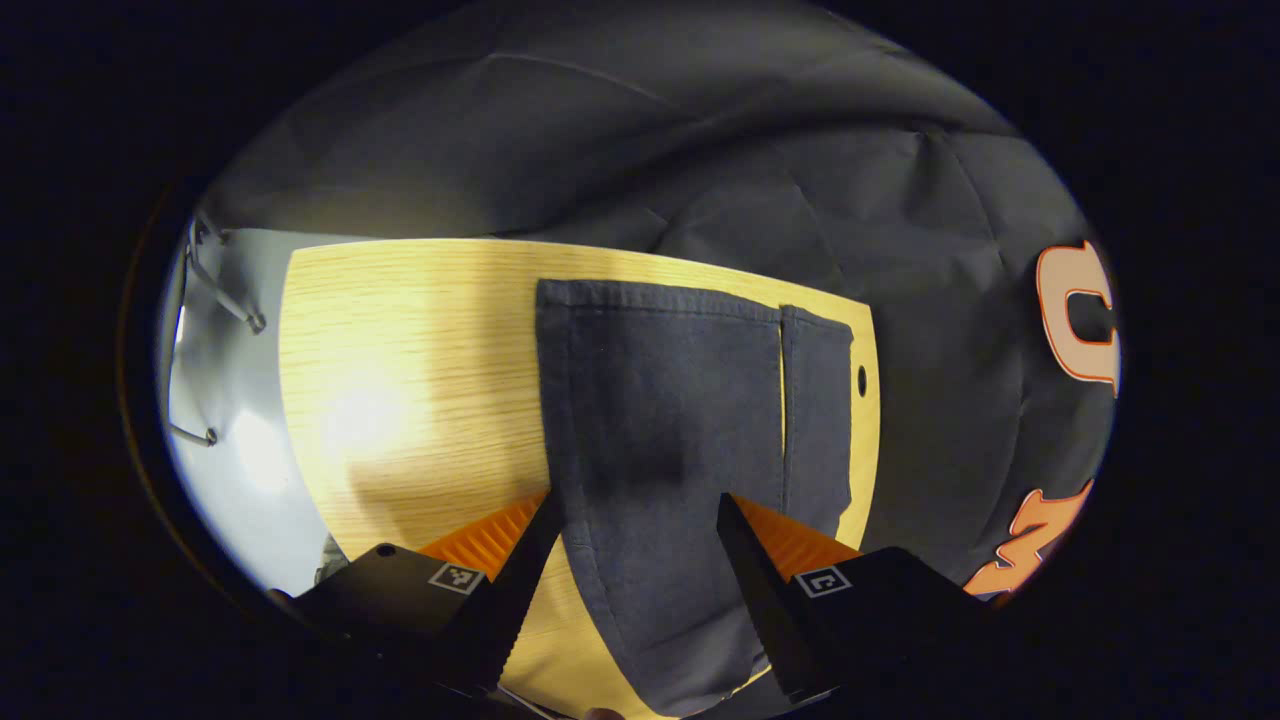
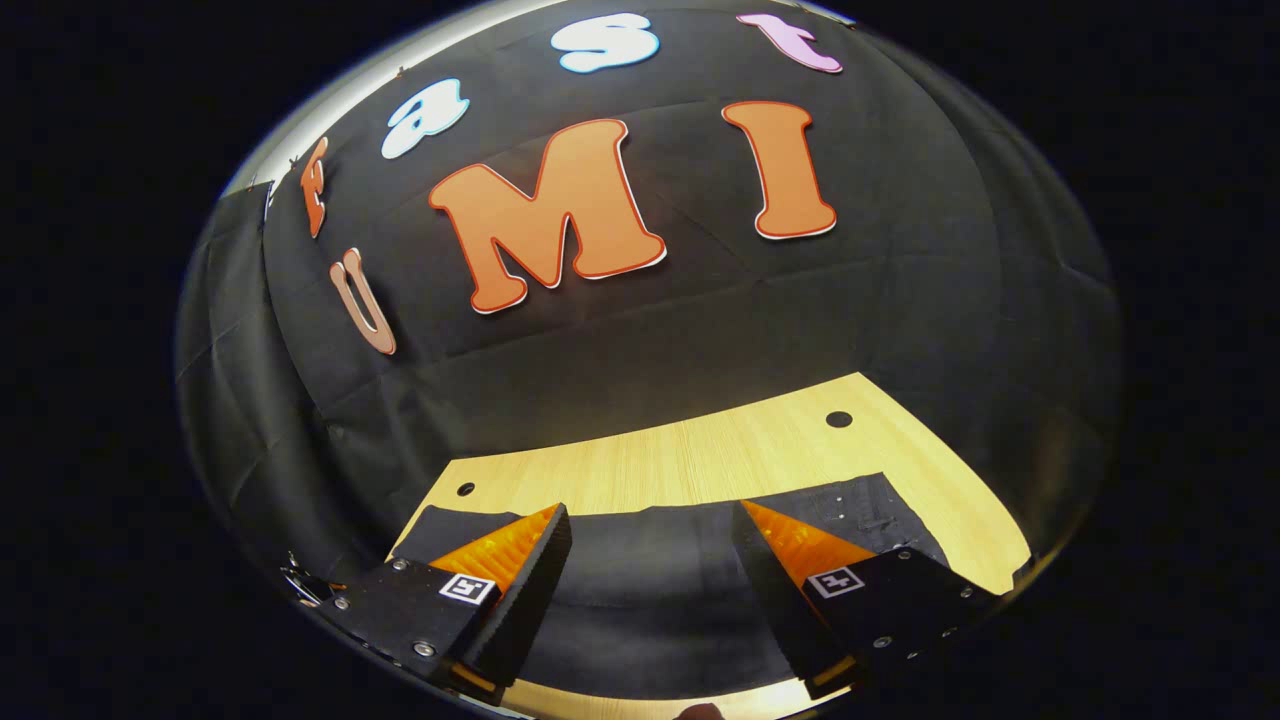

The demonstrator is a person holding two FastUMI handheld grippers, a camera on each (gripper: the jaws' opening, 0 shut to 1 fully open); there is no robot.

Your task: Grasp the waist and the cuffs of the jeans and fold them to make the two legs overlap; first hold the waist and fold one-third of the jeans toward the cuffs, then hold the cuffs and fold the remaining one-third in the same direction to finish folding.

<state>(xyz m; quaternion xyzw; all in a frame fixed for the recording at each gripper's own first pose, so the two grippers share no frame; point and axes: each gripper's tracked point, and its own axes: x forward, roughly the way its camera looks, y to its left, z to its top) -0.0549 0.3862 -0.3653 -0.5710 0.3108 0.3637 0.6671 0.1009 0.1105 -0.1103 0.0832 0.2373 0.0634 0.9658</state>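
Dark denim is what I see in both views: the jeans (image 1: pixel 660 420) lie flat on the pale wood counter (image 1: pixel 420 340). In the left gripper view the fabric stretches away from me, with a hemmed edge at the far end near the counter's far border. A narrow slit of bare wood runs lengthwise between a wide panel and a thinner strip on the right, so I read those as the two legs side by side rather than overlapped, though I cannot tell for sure which end this is. My left tool (image 1: pixel 640 520) stands wide apart above the cloth, with its left finger over the denim's left edge and its right finger over the wide panel; I cannot tell whether either tip touches the fabric. A small round hole (image 1: pixel 862 380) in the counter sits just beyond the thin strip. In the right gripper view the jeans (image 2: pixel 640 580) run across the frame from side to side, and small rivets or stitching show near the right end. My right tool (image 2: pixel 645 530) is also spread open, gripping nothing, both fingers poised over the dark cloth. Two round holes (image 2: pixel 838 419) mark the counter (image 2: pixel 720 460) beyond it, with the black cloth wall (image 2: pixel 900 300) behind.
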